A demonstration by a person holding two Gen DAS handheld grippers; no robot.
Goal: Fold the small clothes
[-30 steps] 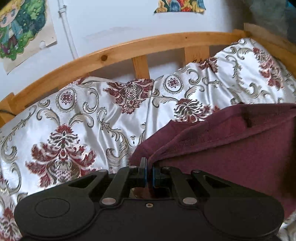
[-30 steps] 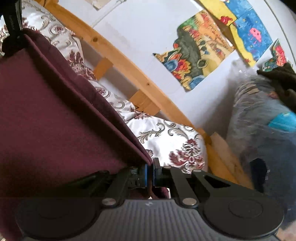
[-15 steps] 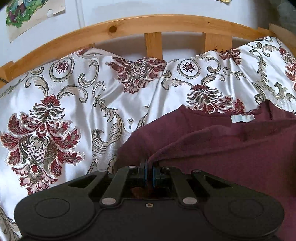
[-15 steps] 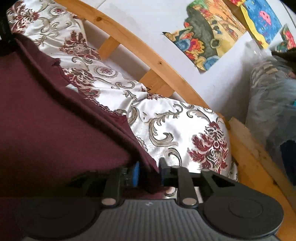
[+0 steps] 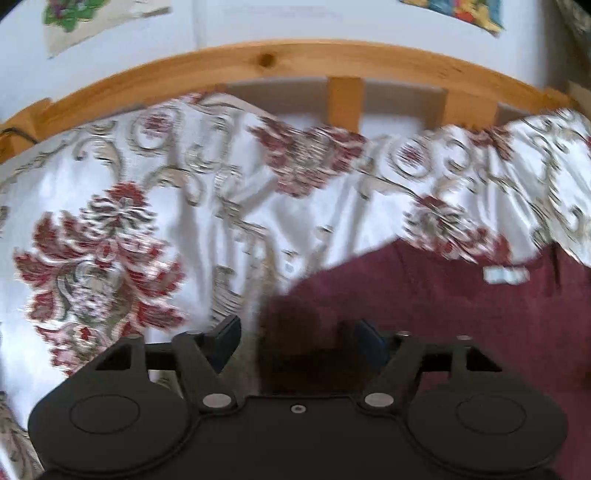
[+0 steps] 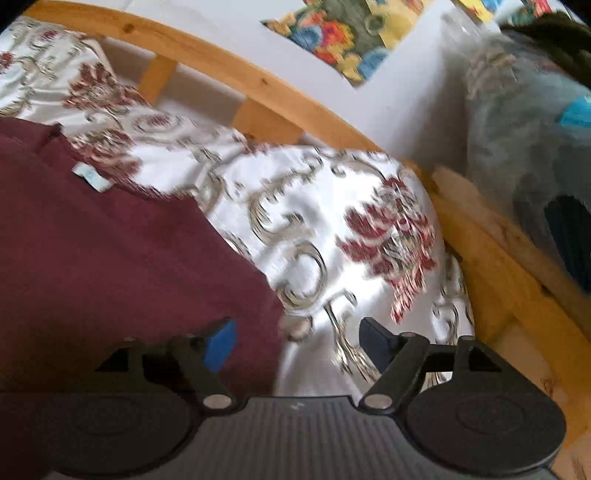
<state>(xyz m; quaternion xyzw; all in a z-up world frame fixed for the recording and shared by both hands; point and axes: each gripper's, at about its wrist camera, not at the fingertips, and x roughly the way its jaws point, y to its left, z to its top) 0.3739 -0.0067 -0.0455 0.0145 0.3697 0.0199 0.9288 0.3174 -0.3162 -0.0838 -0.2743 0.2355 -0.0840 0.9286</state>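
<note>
Evidently the step in hand is the release at the end of a fold: both tools are letting go of the maroon garment (image 5: 461, 314), which lies on the patterned bedspread (image 5: 147, 221) of a bed with a wooden rail (image 5: 332, 59) at its far side.

Left gripper (image 5: 297, 341): jaws opening, standing well apart. The garment's near-left corner sits between them, but the pads do not press on it.

Right gripper (image 6: 297, 341): jaws opening, likewise wide apart. The garment's near-right edge passes between them, just beside the blue pad, with bare bedspread (image 6: 314, 221) showing across the rest of the gap. Nothing is clamped.

Judgement: the cloth looks laid down in a doubled layer, its far edge running roughly parallel to the rail. The next move calls for drawing both tools clear without dragging the corners, then taking fresh hold for a further fold, probably across the width. Soft, thick fabric of this kind may spring or creep when freed.

Labels: a small pale tag (image 6: 90, 178) is sewn at the garment's far edge. Both views are motion-blurred, and any writing on it cannot be read. Coloured pictures (image 6: 332, 33) hang on the wall; no legible text.
</note>
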